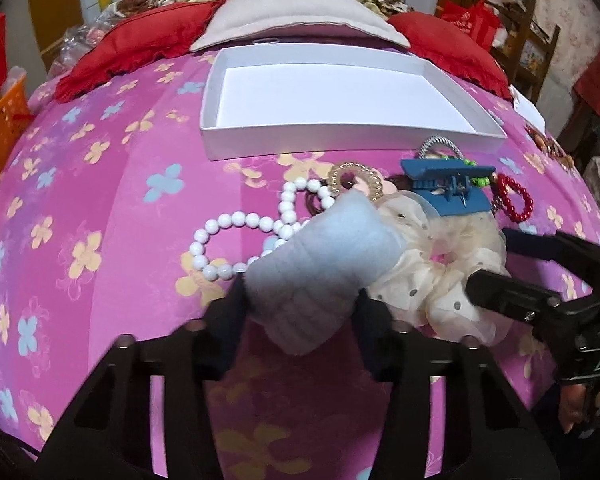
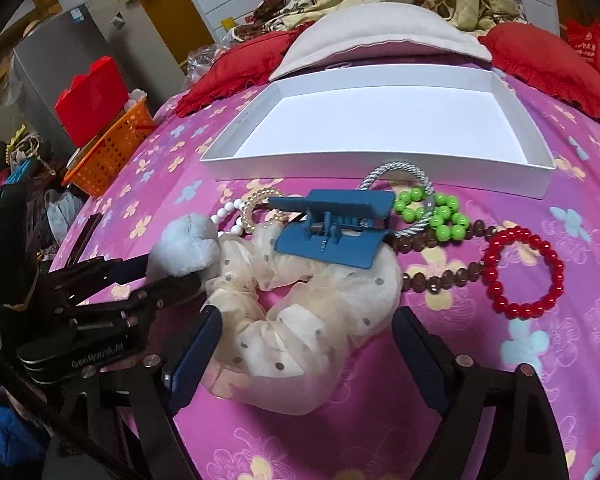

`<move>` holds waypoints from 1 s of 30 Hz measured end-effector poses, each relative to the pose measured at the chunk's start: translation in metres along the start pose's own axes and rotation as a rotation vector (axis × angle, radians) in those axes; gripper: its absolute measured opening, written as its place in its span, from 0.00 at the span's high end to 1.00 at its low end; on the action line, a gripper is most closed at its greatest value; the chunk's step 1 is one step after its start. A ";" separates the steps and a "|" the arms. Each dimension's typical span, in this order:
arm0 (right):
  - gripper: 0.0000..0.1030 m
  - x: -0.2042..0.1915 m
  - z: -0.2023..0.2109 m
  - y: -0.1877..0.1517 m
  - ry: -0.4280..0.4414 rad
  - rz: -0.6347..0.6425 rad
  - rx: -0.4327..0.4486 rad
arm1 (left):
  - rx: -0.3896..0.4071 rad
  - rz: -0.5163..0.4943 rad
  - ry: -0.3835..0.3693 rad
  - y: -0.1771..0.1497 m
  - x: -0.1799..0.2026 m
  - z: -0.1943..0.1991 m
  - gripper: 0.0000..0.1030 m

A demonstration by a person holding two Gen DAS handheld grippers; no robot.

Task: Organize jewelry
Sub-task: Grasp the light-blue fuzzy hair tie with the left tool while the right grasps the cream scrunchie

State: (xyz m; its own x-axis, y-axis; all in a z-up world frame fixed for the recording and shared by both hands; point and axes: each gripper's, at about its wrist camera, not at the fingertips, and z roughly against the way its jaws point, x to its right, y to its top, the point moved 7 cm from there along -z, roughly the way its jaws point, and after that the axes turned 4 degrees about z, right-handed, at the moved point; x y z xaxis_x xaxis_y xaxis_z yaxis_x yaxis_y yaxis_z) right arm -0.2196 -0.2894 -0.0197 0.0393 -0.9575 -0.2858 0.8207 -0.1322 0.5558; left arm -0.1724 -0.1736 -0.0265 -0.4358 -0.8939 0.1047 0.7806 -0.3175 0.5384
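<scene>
Left wrist, left hand-held gripper [image 1: 300,308] clamps blue plush [image 1: 316,264]

Bare white tray [image 2: 384,128] beyond crowded jewelry heap [image 2: 340,224]

The left gripper [image 1: 300,292] reaches in from six o'clock, its jaws clamped on something soft and pale; the right gripper [image 2: 306,320] enters its own view from six o'clock, jaws spread wide, and shows at three o'clock in the left view.
</scene>
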 end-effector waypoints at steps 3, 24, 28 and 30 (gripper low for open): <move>0.54 -0.001 -0.005 -0.001 0.020 -0.017 -0.021 | -0.005 0.039 -0.007 -0.001 -0.006 0.002 0.76; 0.85 -0.034 0.062 -0.001 0.083 0.048 0.108 | 0.107 0.130 0.039 -0.014 -0.021 0.076 0.80; 0.88 -0.037 0.077 0.004 0.091 0.058 0.138 | 0.109 0.130 0.040 -0.015 -0.018 0.082 0.80; 0.90 -0.037 0.082 0.009 0.091 0.062 0.150 | 0.114 0.123 0.045 -0.013 -0.017 0.084 0.80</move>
State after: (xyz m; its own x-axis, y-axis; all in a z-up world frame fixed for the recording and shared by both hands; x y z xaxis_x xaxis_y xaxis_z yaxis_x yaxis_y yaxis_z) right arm -0.2607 -0.2758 0.0597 0.1441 -0.9386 -0.3136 0.7212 -0.1174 0.6827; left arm -0.2133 -0.1278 0.0350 -0.3174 -0.9379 0.1400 0.7701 -0.1688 0.6151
